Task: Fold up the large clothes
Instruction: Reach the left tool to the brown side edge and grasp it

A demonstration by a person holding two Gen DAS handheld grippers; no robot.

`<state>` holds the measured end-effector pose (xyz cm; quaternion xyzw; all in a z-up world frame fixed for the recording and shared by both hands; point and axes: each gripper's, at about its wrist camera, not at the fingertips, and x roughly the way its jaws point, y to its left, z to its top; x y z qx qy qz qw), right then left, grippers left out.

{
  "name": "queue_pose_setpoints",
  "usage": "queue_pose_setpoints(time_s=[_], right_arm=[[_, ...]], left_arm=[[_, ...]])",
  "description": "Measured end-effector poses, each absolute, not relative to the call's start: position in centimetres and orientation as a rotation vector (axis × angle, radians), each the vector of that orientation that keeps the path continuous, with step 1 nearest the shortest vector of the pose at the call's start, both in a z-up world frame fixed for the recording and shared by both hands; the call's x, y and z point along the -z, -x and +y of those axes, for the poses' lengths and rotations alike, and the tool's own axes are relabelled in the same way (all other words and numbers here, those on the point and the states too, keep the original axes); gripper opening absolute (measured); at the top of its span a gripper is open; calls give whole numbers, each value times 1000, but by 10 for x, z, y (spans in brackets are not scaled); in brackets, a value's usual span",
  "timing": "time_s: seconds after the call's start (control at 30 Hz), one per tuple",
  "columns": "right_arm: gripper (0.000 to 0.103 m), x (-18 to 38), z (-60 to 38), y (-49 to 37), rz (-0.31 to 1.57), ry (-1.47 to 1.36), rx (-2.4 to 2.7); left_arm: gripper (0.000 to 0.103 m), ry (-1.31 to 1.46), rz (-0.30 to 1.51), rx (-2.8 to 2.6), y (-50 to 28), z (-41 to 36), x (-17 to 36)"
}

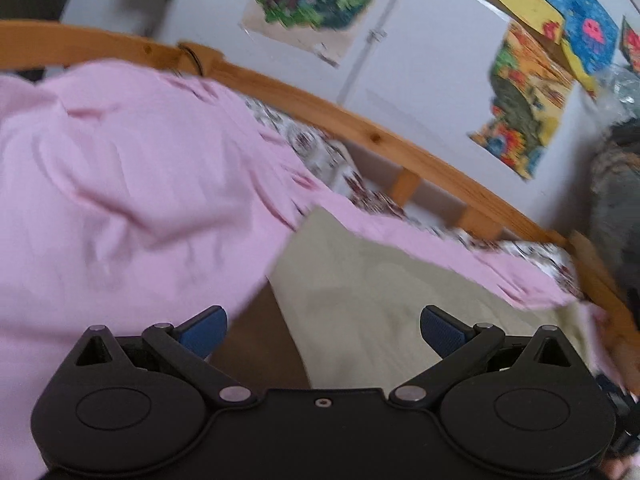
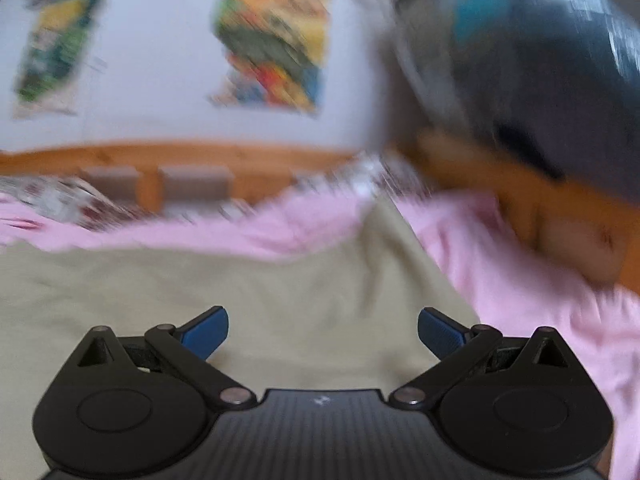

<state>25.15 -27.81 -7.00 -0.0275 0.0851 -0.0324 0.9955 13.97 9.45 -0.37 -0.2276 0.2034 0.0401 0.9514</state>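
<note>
Low in the left wrist frame, the left gripper (image 1: 323, 334) has its jaws spread wide apart with nothing between them, its blue pads (image 1: 440, 330) bare. Between and beyond the jaws lies a beige cloth (image 1: 380, 292), spread fairly flat on the bed and filling the lower centre and lower right of that frame; a brown strip shows at its left edge, just beside the left pad. A pink sheet (image 1: 120, 184) bulges across the whole left half of the frame and runs as a thin band along the far edge of the beige cloth toward the right. Behind it a patterned cover (image 1: 320, 152) meets the wooden bed rail (image 1: 360, 124), which arcs from upper left to lower right, and posters (image 1: 316, 0) hang on the pale wall in the upper part. Low in the right wrist frame, which is heavily blurred, the right gripper (image 2: 322, 334) likewise has its jaws wide apart and empty, hovering over the beige cloth (image 2: 200, 292) that covers the lower left and centre. Pink sheet (image 2: 540, 300) lies to the right and across the middle, the rail (image 2: 180, 156) above it, and a dark, blurred shape fills the upper right.
</note>
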Motion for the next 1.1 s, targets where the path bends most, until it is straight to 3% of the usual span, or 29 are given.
queue_pose_setpoints(time_s=[0.33,0.6,0.83,1.1], right_arm=[[103,49,-216,-256,151,148,-119],[103,89,-191,-274,244,267,-76],[103,99,-198,-272,270,219,-87],[103,102,-192,-273,271,251,-73]], left_arm=[[102,658,527,-60,-146,82,51],[102,730,566,-86,-169,90,81],[102,550,535,-108,-171,66,86],[102,755,494,-94,-169,80,80]])
